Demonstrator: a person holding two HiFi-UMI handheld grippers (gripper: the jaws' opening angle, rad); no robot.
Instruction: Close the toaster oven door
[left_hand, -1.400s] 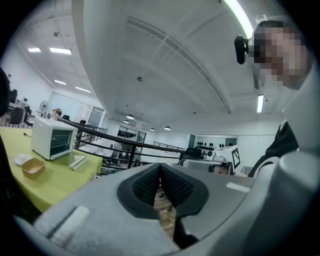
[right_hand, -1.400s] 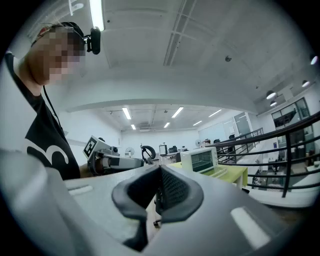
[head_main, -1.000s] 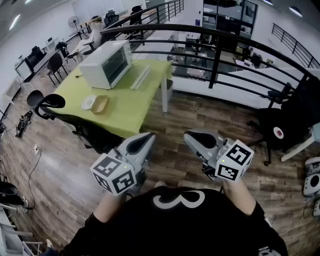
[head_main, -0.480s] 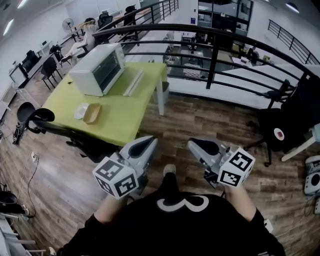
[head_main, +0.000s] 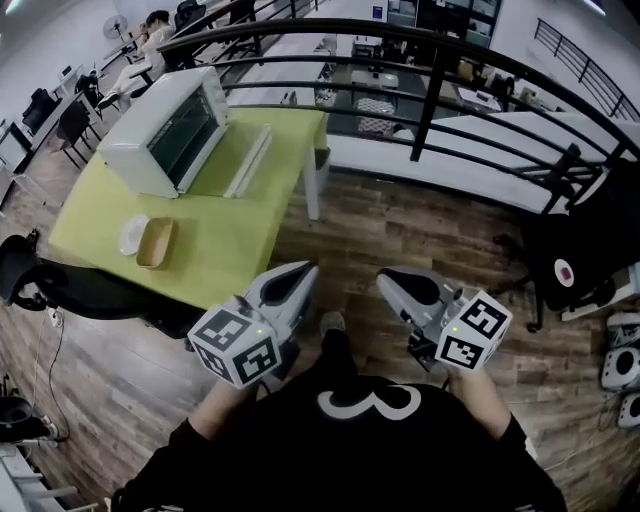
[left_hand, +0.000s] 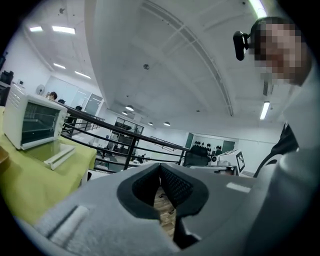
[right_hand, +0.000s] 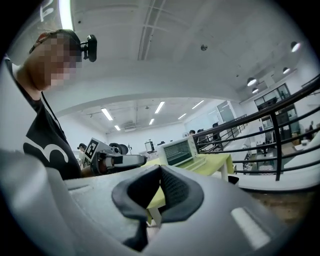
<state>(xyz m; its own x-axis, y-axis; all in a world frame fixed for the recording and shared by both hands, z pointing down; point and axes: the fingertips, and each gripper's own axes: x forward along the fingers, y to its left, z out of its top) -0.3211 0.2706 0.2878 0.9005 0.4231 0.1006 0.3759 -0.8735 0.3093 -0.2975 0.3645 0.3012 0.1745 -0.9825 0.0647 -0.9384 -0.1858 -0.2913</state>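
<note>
A white toaster oven (head_main: 160, 130) stands at the far left of a yellow-green table (head_main: 230, 240), its glass door (head_main: 238, 160) folded down flat in front of it. The oven also shows in the left gripper view (left_hand: 32, 121) and, small, in the right gripper view (right_hand: 177, 150). Both grippers are held close to the person's body, well short of the table. My left gripper (head_main: 308, 270) is shut with nothing in it. My right gripper (head_main: 385, 278) is shut and empty too. From the right gripper view the left gripper (right_hand: 112, 161) appears off to the left.
A white dish (head_main: 130, 235) and a tan tray (head_main: 155, 243) lie on the table's near left. A black office chair (head_main: 70, 290) stands against the table's near edge. A black railing (head_main: 430, 100) runs behind. Wooden floor (head_main: 400, 220) lies between me and the table.
The view has moved nearer to the table, so the oven and table sit lower and larger. Both grippers have stayed shut in front of the body.
</note>
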